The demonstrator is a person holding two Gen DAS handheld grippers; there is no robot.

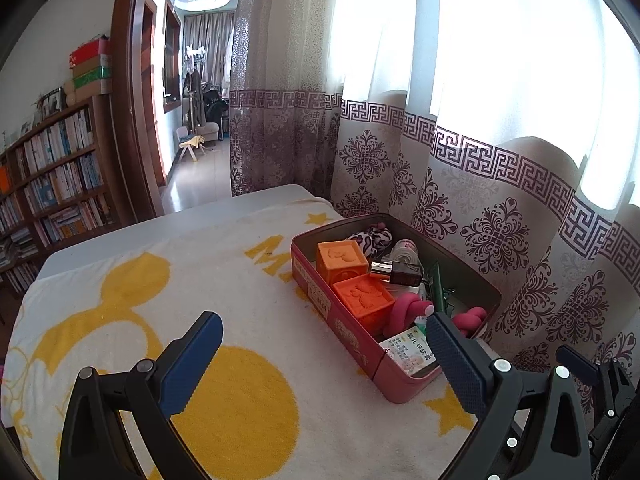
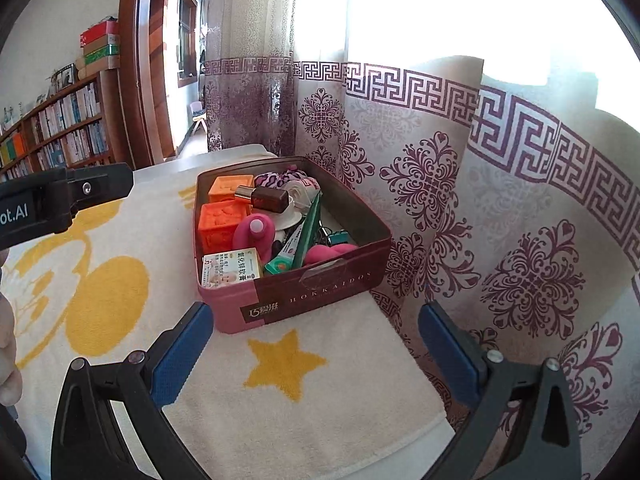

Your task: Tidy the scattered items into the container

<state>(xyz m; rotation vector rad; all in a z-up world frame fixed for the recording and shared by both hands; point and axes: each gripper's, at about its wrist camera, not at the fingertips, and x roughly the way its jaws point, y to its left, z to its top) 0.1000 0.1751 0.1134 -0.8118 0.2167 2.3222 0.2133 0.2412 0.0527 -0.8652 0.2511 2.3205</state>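
Observation:
A pink and maroon tin box point(image 1: 352, 338) point(image 2: 316, 300) stands on a white towel with yellow prints, near the curtain. Inside lie two orange cubes point(image 1: 362, 302) point(image 2: 218, 226), a brown bottle point(image 2: 266, 198), a pink toy point(image 2: 256, 236), a small ointment carton point(image 2: 230, 268), a green tube point(image 2: 306, 236) and a leopard-print cloth point(image 1: 370, 238). My left gripper point(image 1: 320, 360) is open, nothing between its blue pads, just in front of the box's near corner. My right gripper point(image 2: 316, 356) is open too, empty, over the towel short of the box.
The towel point(image 1: 160, 300) covers a white table. A patterned curtain point(image 2: 500, 200) hangs close behind and right of the box. A bookshelf point(image 1: 52, 184) and a doorway lie to the left. The left gripper's body point(image 2: 60, 200) and a hand point(image 2: 8, 344) show at the right wrist view's left edge.

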